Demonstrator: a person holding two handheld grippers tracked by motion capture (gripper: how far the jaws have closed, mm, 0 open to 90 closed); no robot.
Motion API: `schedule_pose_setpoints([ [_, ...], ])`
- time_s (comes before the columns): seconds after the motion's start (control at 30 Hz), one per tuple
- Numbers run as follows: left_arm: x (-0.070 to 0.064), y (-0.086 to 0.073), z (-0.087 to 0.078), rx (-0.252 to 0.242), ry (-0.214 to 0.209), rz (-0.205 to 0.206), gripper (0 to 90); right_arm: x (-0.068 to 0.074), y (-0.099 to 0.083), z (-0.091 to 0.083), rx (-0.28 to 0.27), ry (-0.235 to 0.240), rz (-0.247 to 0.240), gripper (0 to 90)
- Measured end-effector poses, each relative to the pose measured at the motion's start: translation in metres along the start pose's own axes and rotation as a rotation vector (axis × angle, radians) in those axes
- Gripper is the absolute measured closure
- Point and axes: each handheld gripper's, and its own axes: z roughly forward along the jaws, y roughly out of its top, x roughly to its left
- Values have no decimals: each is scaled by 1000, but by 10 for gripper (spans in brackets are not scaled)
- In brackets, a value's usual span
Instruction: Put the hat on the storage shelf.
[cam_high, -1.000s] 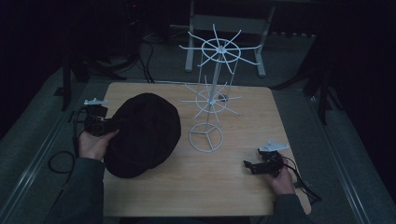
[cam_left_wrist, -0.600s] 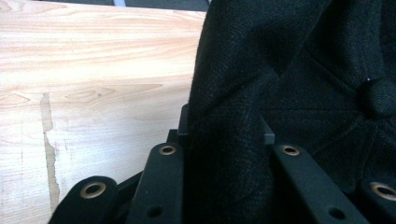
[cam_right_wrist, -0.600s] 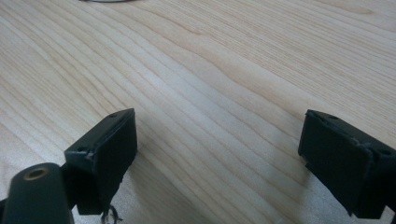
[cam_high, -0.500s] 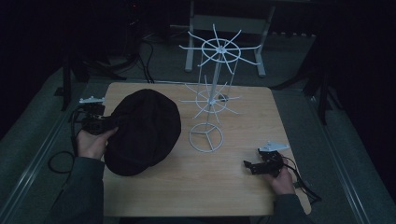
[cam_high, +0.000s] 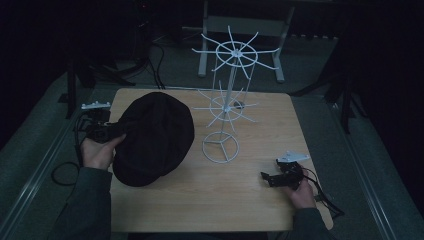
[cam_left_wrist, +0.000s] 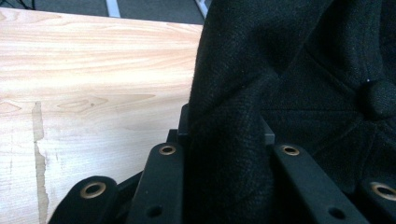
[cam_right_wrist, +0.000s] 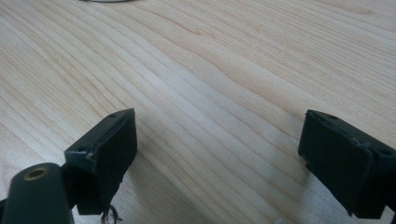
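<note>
Here the left gripper sat at the table's left edge, its jaws clamped on a fold of the black cap. The cap lay on the left part of the table, its rim pulled up between those jaws in the left gripper view. The white wire rack stood just beside it, near the middle. The right gripper rested near the right front corner, jaws wide apart over bare wood.

right gripper | jaws wide apart | over bare wooden table
</note>
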Motion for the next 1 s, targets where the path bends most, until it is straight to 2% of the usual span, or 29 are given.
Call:
schedule_pose_setpoints([
  [0.7, -3, 6, -3, -48, -43, -25, 749, 0, 0, 0, -1, -1, 2, 115],
  [1.0, -3, 8, -3, -67, -78, -41, 747, 0, 0, 0, 1, 0, 3, 115],
])
